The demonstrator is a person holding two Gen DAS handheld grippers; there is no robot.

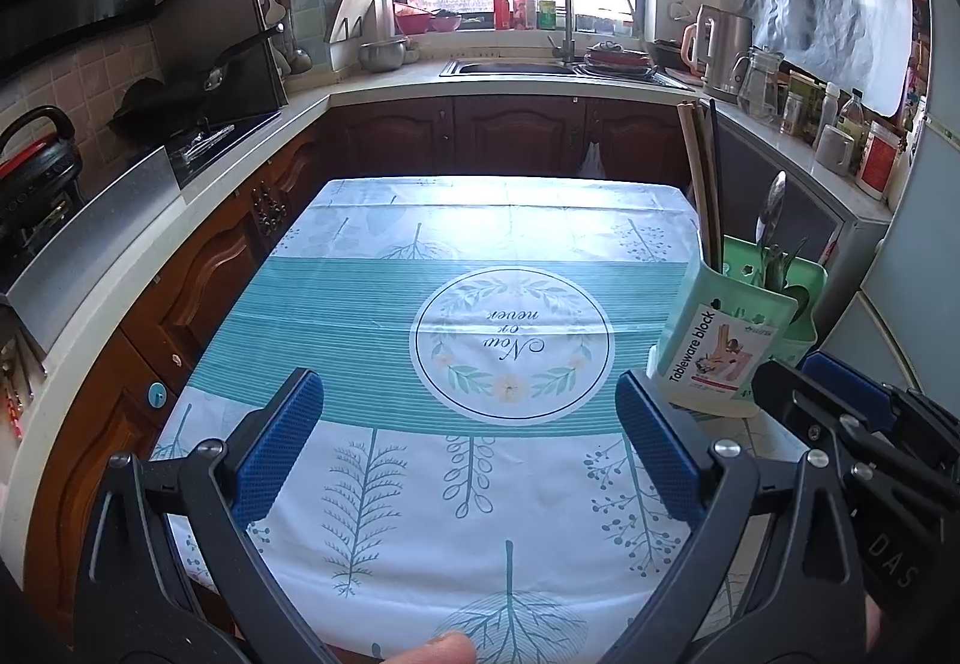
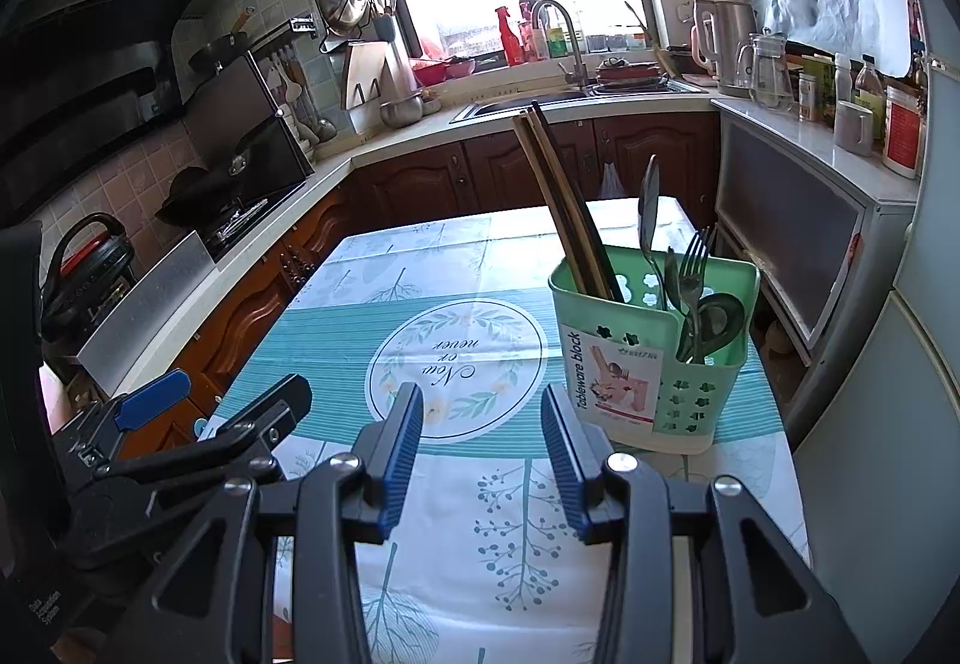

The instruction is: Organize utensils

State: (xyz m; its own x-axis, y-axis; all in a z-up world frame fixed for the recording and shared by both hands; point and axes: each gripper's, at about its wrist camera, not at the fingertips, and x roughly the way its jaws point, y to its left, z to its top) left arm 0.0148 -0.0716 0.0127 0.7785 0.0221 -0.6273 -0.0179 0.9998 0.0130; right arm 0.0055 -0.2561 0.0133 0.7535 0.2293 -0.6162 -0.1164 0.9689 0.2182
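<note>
While both tools gape empty, utensil caddy (image 2: 654,358) stands ahead-right of right tool (image 2: 483,424)

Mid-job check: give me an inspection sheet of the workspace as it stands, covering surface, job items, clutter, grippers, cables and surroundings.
Surface: table under a teal and white leaf-print cloth, bare apart from the holder.
Job's things: green utensil holder upright near the table's right edge; chopsticks lean in its left compartment; spoons and a fork stand in its right one.
Clutter: no loose utensils seen on the cloth.
Grippers: left gripper open and empty; right gripper open and empty, short of the holder.
Cables: nothing seen.
Surroundings: kitchen counter with sink, stove at left, kettle and jars at right, bright window behind.
</note>
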